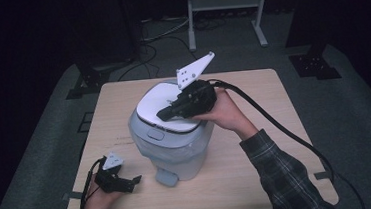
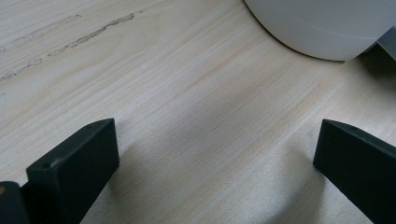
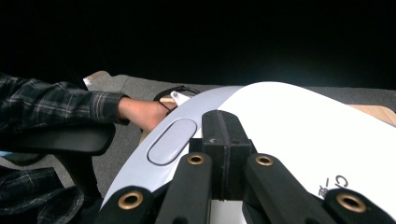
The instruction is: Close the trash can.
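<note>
While the right tool (image 1: 163,115), jaws together, rests atop the bin lid (image 1: 159,99), the left tool (image 1: 135,181), jaws apart, lies beside the bin's base.

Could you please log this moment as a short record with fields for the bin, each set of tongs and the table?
bin: pale grey pedal bin upright mid-table, foot pedal facing the person
lid: white lid down, oval button on its grey front rim
right tongs: right tongs shut, lying over the lid top, tips near the button
left tongs: left tongs open, empty, low over the table beside the bin's base
table: light wooden table
</note>
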Demonstrator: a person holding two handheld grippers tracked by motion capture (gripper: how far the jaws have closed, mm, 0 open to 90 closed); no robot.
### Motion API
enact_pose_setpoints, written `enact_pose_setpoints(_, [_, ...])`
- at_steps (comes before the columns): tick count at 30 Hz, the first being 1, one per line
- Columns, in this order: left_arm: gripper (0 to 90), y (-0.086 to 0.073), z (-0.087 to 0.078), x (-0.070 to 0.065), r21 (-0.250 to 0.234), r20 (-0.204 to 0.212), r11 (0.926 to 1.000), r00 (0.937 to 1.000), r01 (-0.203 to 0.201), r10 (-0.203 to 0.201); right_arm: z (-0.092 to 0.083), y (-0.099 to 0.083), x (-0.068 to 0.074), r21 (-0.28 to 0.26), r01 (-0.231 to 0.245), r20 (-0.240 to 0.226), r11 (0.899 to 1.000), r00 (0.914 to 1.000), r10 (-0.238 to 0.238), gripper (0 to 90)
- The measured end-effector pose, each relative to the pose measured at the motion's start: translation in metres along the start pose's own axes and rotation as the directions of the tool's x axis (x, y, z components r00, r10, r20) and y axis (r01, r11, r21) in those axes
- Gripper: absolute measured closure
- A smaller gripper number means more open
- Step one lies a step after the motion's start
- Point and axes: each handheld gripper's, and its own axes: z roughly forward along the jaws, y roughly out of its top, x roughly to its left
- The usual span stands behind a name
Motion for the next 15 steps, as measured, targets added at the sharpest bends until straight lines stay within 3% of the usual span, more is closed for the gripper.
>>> enact_pose_setpoints(15, [0.0,0.0000,0.0000,0.0000,0.000,0.000,1.0000,1.0000,0.000,0.000,0.0048,-0.0010,0.0065,0.055,0.019,0.008,0.998,0.9998,-0.019,90.0])
